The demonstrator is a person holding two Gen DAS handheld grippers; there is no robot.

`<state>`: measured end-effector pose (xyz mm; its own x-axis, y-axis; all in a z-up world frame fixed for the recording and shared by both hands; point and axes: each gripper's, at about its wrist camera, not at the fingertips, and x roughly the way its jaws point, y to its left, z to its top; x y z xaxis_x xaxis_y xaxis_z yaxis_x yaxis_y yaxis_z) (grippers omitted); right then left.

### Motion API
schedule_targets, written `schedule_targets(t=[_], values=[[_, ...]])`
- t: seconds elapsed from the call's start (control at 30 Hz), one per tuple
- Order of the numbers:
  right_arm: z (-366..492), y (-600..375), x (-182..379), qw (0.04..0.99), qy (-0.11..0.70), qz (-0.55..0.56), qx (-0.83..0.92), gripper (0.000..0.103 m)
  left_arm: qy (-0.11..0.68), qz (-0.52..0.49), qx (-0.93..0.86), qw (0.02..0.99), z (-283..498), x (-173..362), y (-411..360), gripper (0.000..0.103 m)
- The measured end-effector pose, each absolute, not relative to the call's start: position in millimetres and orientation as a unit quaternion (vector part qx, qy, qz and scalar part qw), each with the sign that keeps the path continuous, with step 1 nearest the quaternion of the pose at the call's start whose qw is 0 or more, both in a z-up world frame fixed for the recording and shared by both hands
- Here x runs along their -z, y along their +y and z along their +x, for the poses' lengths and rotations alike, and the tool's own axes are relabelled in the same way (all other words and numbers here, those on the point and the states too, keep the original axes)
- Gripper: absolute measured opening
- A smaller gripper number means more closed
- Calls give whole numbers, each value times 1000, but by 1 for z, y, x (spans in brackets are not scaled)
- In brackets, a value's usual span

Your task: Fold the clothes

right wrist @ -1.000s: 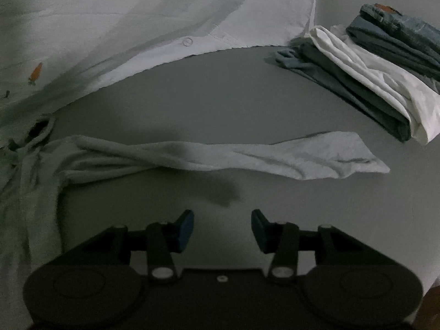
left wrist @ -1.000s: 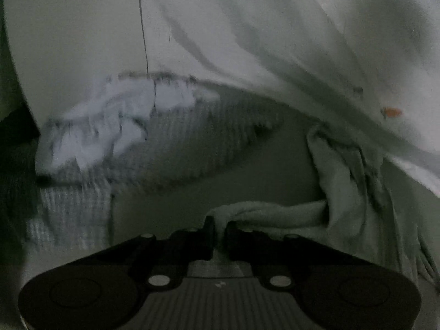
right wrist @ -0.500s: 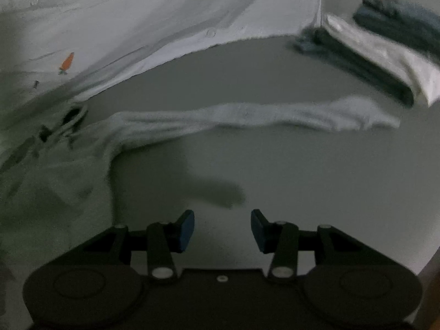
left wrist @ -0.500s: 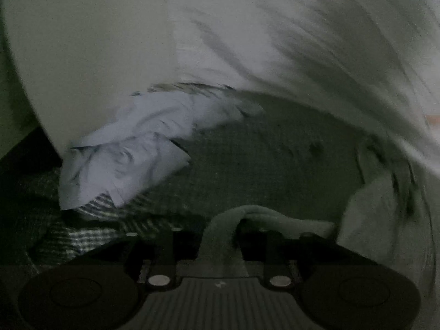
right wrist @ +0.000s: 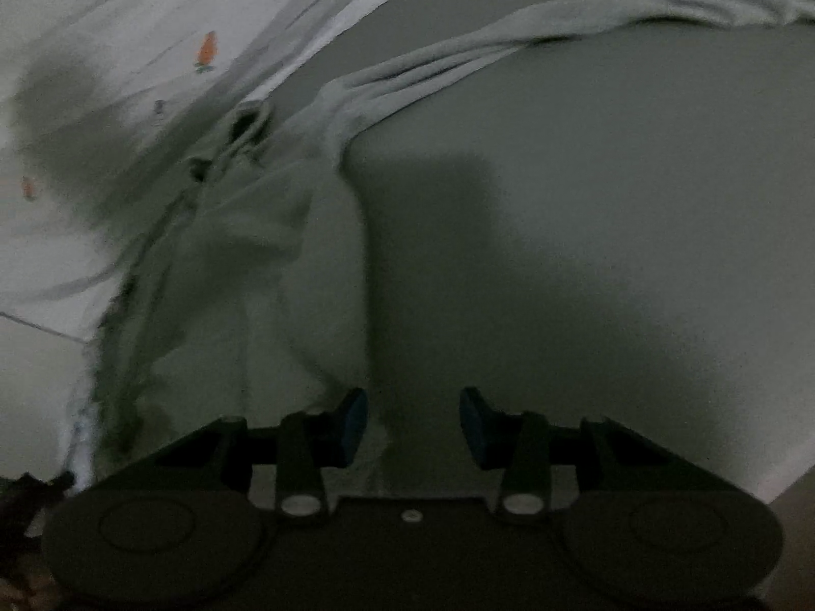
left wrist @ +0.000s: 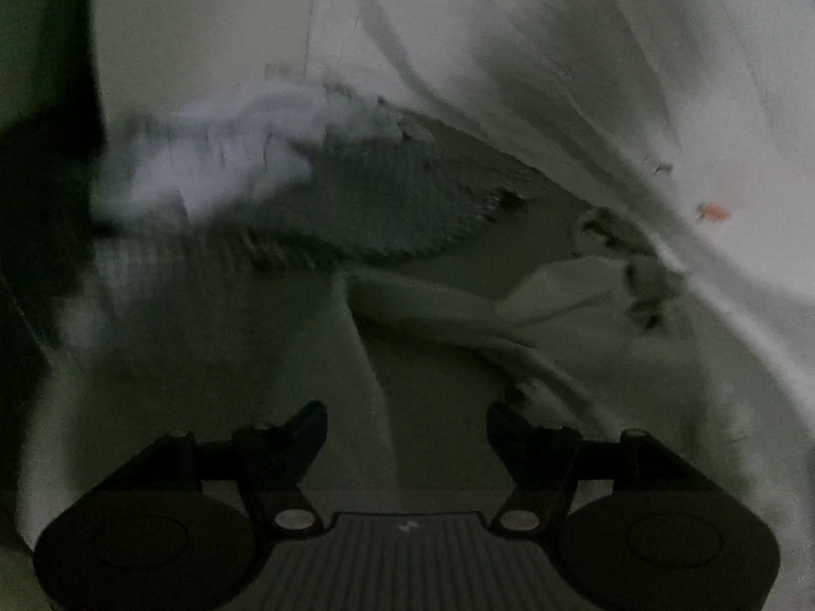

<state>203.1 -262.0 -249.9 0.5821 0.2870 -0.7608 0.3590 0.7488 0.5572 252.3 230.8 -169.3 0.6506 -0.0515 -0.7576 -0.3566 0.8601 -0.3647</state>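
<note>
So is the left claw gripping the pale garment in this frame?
No, the left claw is open, both fingers apart, with the pale garment lying loose ahead of it.

Bedroom: carrot-print sheet (right wrist: pixel 127 51), scattered garments (left wrist: pixel 265 188).

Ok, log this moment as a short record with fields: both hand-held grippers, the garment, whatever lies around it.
left hand-held gripper: open, empty
right hand-held gripper: open, empty, at garment's edge
garment: pale grey long-sleeved top, flat, one sleeve stretched out
surface: plain grey bed sheet
nearby: white carrot-print cloth; grey checked fabric, blurred
</note>
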Motion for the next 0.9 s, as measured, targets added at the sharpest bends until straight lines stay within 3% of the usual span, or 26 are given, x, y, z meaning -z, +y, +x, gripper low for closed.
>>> schedule_targets(t=[0.1, 0.27, 0.47, 0.6, 0.7, 0.8, 0.9], values=[[204, -256, 253, 815, 454, 360, 16, 45, 436, -268, -23, 859, 246, 183, 215, 73], [208, -246, 257, 820, 454, 348, 7, 48, 484, -182, 40, 855, 237, 206, 164, 73], [209, -252, 261, 813, 453, 366, -11, 49, 518, -152, 68, 839, 240, 227, 131, 74], [201, -266, 269, 791, 444, 421, -24, 50, 518, -135, 65, 842, 247, 232, 118, 83], [197, -269, 276, 777, 441, 448, -30, 50, 521, -111, 58, 845, 251, 233, 109, 84], [199, -269, 279, 774, 444, 450, -35, 49, 524, -101, 53, 844, 251, 233, 105, 82], [204, -263, 274, 783, 451, 426, -39, 49, 523, -102, 45, 845, 252, 232, 104, 71]])
